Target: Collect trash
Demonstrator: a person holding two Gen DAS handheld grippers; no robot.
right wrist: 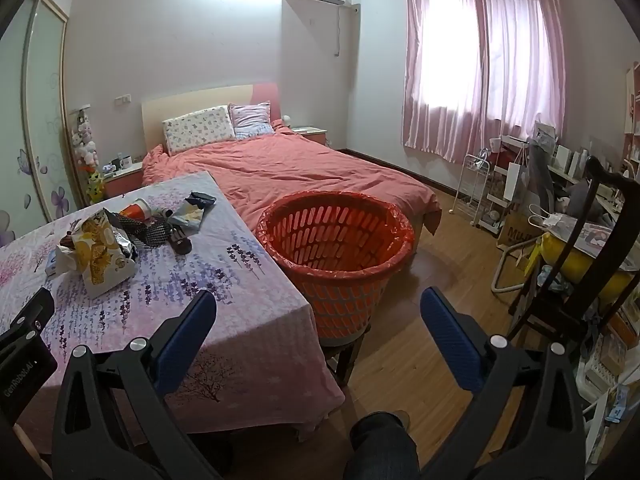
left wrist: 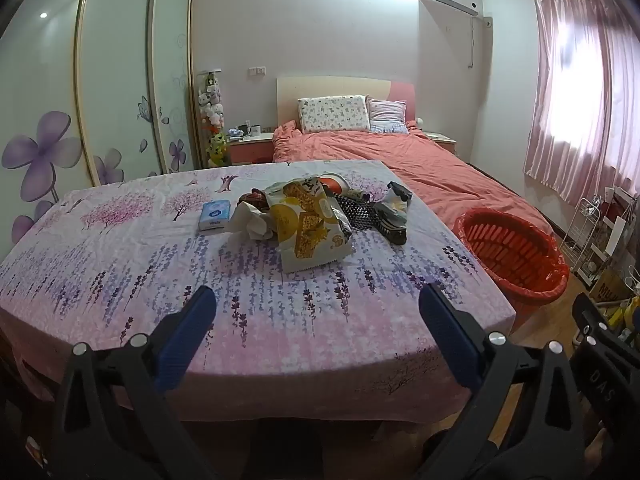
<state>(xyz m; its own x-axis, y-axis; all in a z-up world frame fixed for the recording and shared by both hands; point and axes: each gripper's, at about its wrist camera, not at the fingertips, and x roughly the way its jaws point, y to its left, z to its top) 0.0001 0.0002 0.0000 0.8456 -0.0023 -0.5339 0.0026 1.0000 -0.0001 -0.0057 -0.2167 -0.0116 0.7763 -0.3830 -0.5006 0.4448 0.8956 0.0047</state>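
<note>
- Holding both tools up in front of the bench, I see the left tool spread wide with nothing in it.
- The right tool is spread wide too, and it has nothing in it.
- The trash sits in a heap near the middle of the bench, well away from both tools. I see a big snack bag, a crumpled tissue and some dark wrappers all touching each other.
- A small tissue pack lies just beside the heap. I think it is not trash, so I could grab it by mistake.
- The heap is tangled. I think if I pull one piece, others could slide along and fall off the bench.
- The cloth on the bench is loose and wrinkly. A tool could pinch it and drag everything.
- The snack bag looks thin and slippery, so it might slip out on the way.
- The bin stands just beside the right edge of the bench, with its mouth open. A short drop could miss it and hit the floor.
- There is open room above the bench. A chair and clutter sit to the right, so I should swing wide of them.
</note>
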